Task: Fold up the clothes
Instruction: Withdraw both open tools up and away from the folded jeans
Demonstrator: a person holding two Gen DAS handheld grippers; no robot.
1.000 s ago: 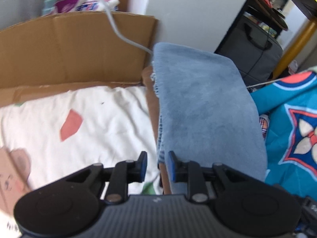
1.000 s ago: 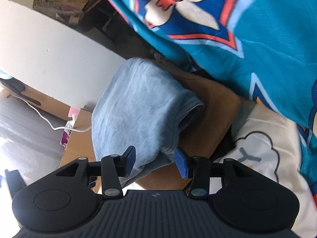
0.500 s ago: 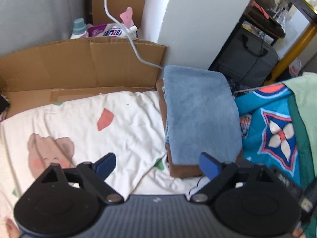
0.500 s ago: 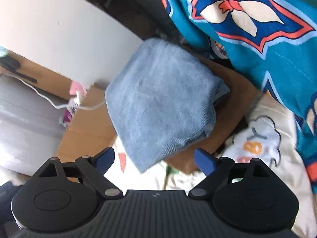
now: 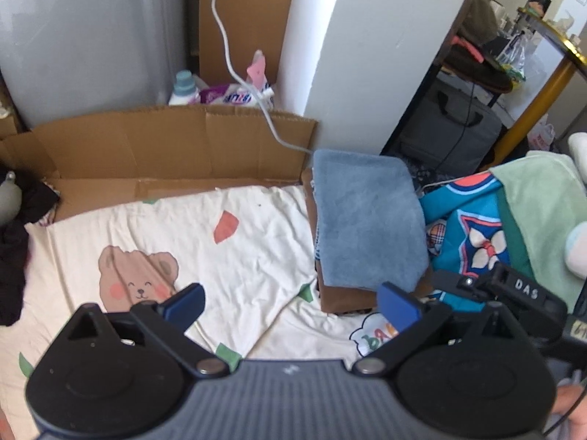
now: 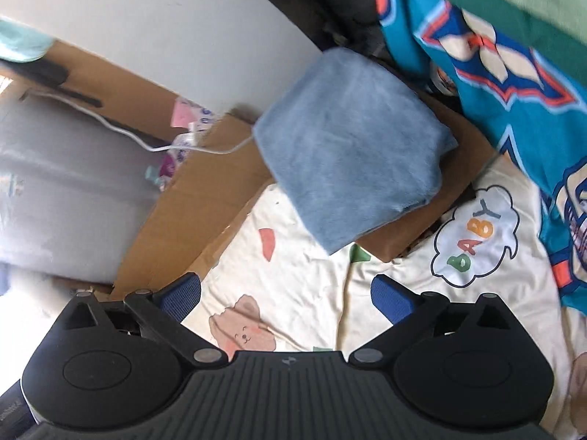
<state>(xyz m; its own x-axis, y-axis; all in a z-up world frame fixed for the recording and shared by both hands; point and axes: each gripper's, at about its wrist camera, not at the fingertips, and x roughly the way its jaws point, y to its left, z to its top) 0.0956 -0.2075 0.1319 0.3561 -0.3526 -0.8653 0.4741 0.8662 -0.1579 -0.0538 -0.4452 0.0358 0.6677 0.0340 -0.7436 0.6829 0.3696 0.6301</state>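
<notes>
The left gripper hangs with jaws spread wide and empty over the cream sheet; the folded blue towel lies ahead to its right on a brown box, long axis running away, while the right gripper, likewise agape, hangs comparably near

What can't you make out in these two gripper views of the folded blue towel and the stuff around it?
- Brown box under the blue towel: top covered by the towel, both views.
- Purple package label: left wrist view, cut off by the cardboard flap.
- Dark clothing: cut by left edge.
- Teal blanket: right wrist view, motion-blurred.
</notes>
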